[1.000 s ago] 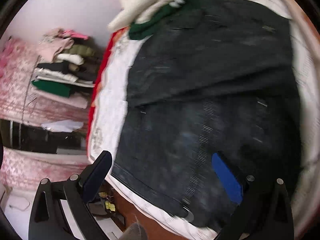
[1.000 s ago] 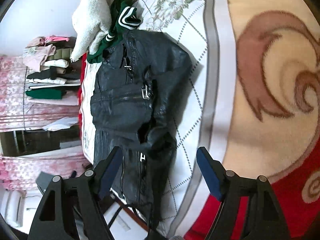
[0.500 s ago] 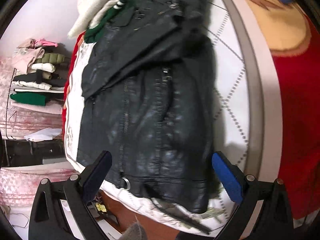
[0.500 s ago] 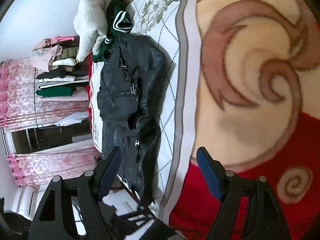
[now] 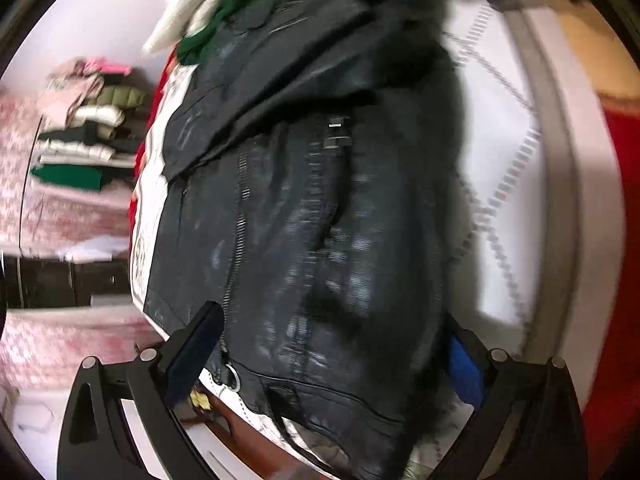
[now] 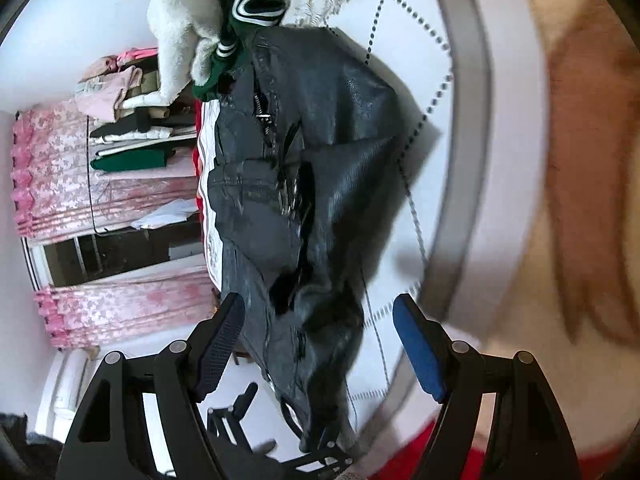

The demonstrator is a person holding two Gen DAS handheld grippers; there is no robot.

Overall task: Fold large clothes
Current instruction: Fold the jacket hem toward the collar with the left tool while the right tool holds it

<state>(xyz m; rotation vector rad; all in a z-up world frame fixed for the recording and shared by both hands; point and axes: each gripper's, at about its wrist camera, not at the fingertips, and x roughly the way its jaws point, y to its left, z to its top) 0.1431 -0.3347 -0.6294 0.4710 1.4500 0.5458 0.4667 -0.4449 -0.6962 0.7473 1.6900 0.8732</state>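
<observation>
Quilted white bedding (image 6: 404, 92) with a dotted diamond pattern carries the work, spread over a red and tan patterned blanket (image 6: 580, 160). On it lies the black leather jacket (image 5: 312, 216), lengthwise along the bed's edge, collar end toward a heap of white and green garments (image 6: 224, 20). It looks partly folded: one sleeve (image 5: 304, 64) is laid across the chest, and the sides seem drawn in to a narrow strip, though the right wrist view shows the upper layers rumpled rather than flat. What seems left is the crosswise fold, hem up toward collar, plus some smoothing. A stack of folded clothes (image 6: 128, 120) sits on a shelf beyond the bed. Left gripper (image 5: 328, 356) hangs low over the hem, fingers spread wide to either side of the jacket, gripping nothing. Right gripper (image 6: 320, 348) hovers over the same end, fingers apart and empty.
</observation>
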